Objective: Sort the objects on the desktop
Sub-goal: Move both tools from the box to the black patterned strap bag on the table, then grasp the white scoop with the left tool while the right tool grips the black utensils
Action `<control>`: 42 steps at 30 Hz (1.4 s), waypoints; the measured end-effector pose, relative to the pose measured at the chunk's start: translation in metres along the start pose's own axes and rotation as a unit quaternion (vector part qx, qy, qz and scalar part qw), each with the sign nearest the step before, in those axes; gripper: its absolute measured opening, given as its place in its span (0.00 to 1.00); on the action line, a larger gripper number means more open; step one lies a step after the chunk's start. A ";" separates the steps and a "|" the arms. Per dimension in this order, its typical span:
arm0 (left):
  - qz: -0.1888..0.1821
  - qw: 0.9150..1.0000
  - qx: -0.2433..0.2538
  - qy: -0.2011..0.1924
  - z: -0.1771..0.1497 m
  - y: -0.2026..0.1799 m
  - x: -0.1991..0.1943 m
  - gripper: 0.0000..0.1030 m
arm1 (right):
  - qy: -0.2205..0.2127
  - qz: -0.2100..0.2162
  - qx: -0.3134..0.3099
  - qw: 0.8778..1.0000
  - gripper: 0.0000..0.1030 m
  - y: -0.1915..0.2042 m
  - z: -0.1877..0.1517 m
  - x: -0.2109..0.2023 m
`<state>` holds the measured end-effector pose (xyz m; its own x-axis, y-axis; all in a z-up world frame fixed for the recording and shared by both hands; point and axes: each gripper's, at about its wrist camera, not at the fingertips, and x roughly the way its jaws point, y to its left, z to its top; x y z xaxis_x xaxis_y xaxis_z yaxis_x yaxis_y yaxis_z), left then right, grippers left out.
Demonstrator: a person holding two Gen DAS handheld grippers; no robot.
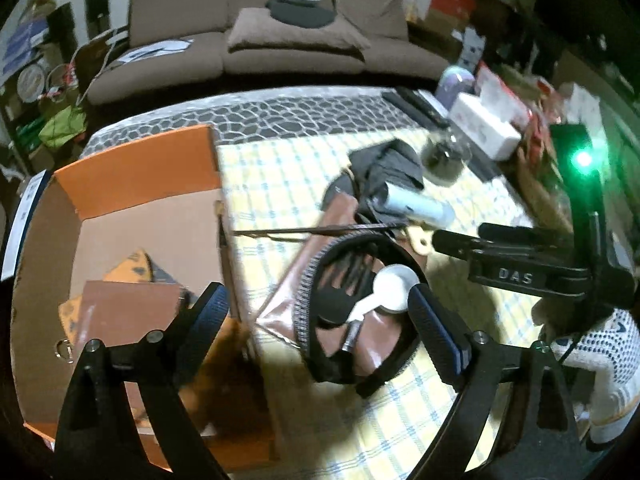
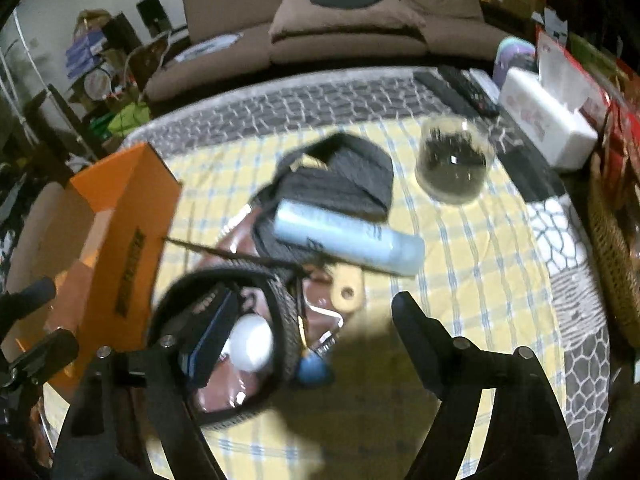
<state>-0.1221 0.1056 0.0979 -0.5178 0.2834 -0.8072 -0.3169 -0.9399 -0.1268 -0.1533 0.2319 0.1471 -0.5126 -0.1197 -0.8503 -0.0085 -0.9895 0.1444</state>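
Note:
An open black pouch (image 1: 308, 280) (image 2: 280, 292) lies on the yellow checked tablecloth with brushes and a white scoop (image 1: 394, 288) (image 2: 250, 340) inside. My left gripper (image 1: 320, 316) is open and straddles the pouch; its left finger hangs over the orange box (image 1: 132, 164) (image 2: 124, 208). My right gripper (image 2: 316, 332) is open too, with its left finger inside the pouch mouth and its right finger over the cloth. Behind the pouch lie a light blue tube (image 1: 416, 206) (image 2: 348, 240), a dark grey cloth (image 1: 392, 164) (image 2: 344, 176) and a thin dark stick (image 1: 300, 232) (image 2: 224, 254).
The orange box holds a brown flat case (image 1: 128, 312) and patterned orange cloth. A glass jar (image 2: 452, 160), a white tissue box (image 2: 544, 120) and remotes (image 2: 456, 84) stand at the back right. A wicker basket (image 2: 612, 248) borders the right edge. A sofa (image 2: 352, 32) sits beyond the table.

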 end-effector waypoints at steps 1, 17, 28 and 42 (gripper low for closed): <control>0.003 1.000 0.010 0.004 -0.002 -0.006 0.004 0.86 | 0.005 0.000 0.000 1.000 0.71 -0.002 -0.003 0.002; 0.018 0.993 0.107 0.048 -0.025 -0.062 0.045 0.55 | 0.033 0.040 0.016 0.999 0.40 -0.017 -0.009 0.009; 0.022 0.990 0.127 0.057 -0.033 -0.067 0.079 0.54 | 0.063 0.063 0.029 0.996 0.40 -0.016 -0.014 0.022; -0.005 0.987 0.155 0.043 -0.040 -0.080 0.095 0.52 | 0.088 0.121 0.068 0.986 0.36 -0.019 -0.021 0.032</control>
<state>-0.1140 0.1997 0.0082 -0.4488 0.2630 -0.8541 -0.5567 -0.8299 0.0370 -0.1514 0.2448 0.1067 -0.3577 -0.3757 -0.8549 -0.0253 -0.9113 0.4111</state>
